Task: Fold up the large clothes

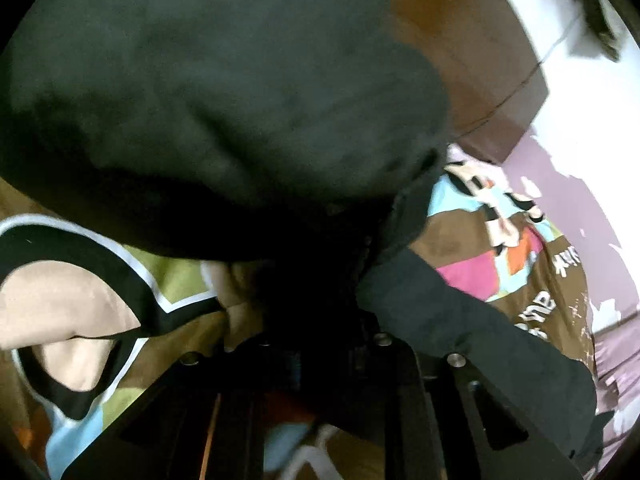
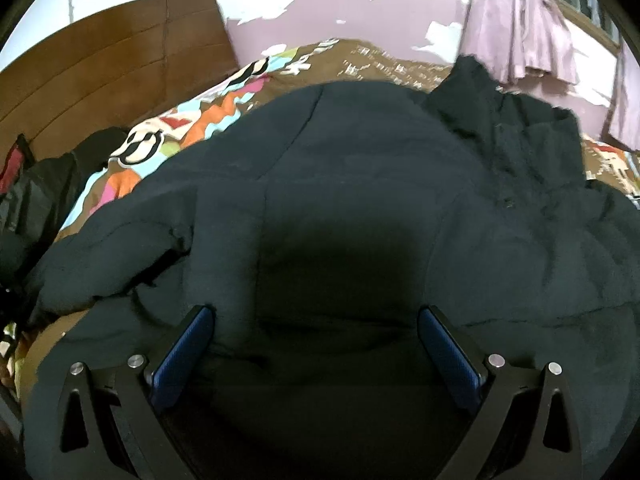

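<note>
Garment: a large, dark, padded jacket of quilted fabric [image 2: 352,168], lying on a bed with a brown patchwork bedspread of bright cartoon patches [image 2: 192,120]. A brown wooden headboard [image 2: 112,60] stands behind the bed against a peeling lilac wall [image 2: 340,36].

Right wrist view: the jacket is spread across the bedspread and fills most of the frame. One sleeve [image 2: 112,248] lies bunched out to the side; the collar end [image 2: 504,120] is rumpled at the far edge. The right hand-held gripper [image 2: 316,320] hovers just over the body panel, its blue-padded fingers [image 2: 188,348] set wide apart with nothing between them.

Left wrist view: a bulk of the dark fabric [image 1: 224,92] hangs raised, close to the lens, with the bedspread showing underneath it. Cloth drapes over the left hand-held gripper [image 1: 316,320] and hides the fingertips. The frame arms sit close, so it looks closed on the jacket, though I cannot tell for certain.

Progress, as a judgement: early. One side appears lifted for a first fold. No neat fold lines are visible, and the sleeve is not tucked in. Left to do: lay that side over, bring the sleeves in, fold lengthwise, flatten.
</note>
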A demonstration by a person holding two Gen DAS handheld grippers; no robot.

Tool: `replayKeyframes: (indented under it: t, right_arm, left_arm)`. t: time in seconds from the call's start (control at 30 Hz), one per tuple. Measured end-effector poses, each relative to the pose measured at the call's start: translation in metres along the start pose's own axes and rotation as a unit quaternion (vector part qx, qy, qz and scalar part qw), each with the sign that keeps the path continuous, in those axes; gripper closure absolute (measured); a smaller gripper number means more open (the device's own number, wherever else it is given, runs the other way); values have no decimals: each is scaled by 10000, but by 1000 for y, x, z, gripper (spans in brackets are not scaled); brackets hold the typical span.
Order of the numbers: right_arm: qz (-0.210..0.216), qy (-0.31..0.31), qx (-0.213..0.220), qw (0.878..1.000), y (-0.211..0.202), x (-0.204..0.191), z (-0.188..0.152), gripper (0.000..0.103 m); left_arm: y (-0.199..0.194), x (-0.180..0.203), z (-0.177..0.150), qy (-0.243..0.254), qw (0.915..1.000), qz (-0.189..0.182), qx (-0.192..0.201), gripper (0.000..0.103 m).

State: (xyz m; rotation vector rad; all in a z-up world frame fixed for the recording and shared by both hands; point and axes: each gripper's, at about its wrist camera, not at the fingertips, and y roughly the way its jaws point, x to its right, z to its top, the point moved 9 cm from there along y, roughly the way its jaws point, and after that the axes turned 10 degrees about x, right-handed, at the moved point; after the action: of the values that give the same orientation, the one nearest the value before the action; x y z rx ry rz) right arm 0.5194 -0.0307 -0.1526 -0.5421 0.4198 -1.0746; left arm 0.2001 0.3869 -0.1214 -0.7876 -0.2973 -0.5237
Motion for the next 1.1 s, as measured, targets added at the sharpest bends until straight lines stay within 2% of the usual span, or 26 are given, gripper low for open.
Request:
replayKeyframes:
  t: [0.17,0.27,0.33,0.37,0.4,0.47,0.5,0.57,0.6,0.63,0.67,0.7,0.77,0.8,0.83,0.87,0.9,1.0,1.1]
  right_arm:
    - [-137,436,155,9988,-22,24,2,0]
    - [-187,743,212,9968,-37,43,3,0]
    - [-148,939,295,9950,-49,53,6,0]
    - [-121,1082,431,9931,-60,62,11,0]
    - [-97,1148,510,9920,-66,66,14,0]
    - [17,1434,675,9874,-83,80,22,0]
    - [133,1605,690,9845,-88,85,24,0]
    - [419,1936,682,9778,-95,93,27,0]
    - [523,2086,682,9742,-99,96,29,0]
    - [667,2263,694,9693,-102,98,30,0]
    - [921,2538,705,9603,-107,100,31,0]
    - [1152,2765,705,9515,-111,101,32,0]
    - [1734,3275,698,9262,-120,100,32,0]
    - [1909,3393,701,9184,-124,101,32,0]
    - [2126,3503,715,9094,-128,99,33,0]
    - [2344,3561,733,9016,-133,95,35,0]
    - [2442,3546,710,8998,-136,92,35,0]
    - [2659,3328,516,9033,-139,77,34,0]
    - [2726,3102,390,9099,-138,63,32,0]
  left_arm:
    - [-32,45,2,433,9965,-648,304,92]
    - [-69,77,1,915,9861,-1247,608,92]
    - [-80,114,-11,1085,9764,-1821,416,92]
    - [-92,131,-20,1152,9677,-2236,173,92]
    - [-97,149,-27,1276,9612,-2446,75,92]
    - [-115,176,-41,1586,9450,-2859,44,92]
    - [-131,185,-48,1788,9341,-3091,70,92]
    - [-166,207,-67,2257,9041,-3627,5,92]
    - [-171,219,-75,2368,8952,-3776,-34,92]
    - [-190,229,-88,2616,8748,-4074,-158,92]
    - [-198,238,-98,2769,8626,-4228,-210,92]
    - [-215,246,-111,3035,8438,-4419,-239,92]
    - [-237,254,-138,3540,8129,-4615,-311,92]
    - [-234,264,-153,3678,8041,-4656,-372,92]
    - [-240,264,-169,3856,7913,-4719,-496,92]
    - [-242,264,-184,3983,7829,-4738,-625,92]
    - [-236,271,-199,4064,7785,-4728,-730,92]
    - [-239,263,-233,4231,7649,-4712,-1180,92]
    - [-237,259,-252,4416,7533,-4692,-1319,92]
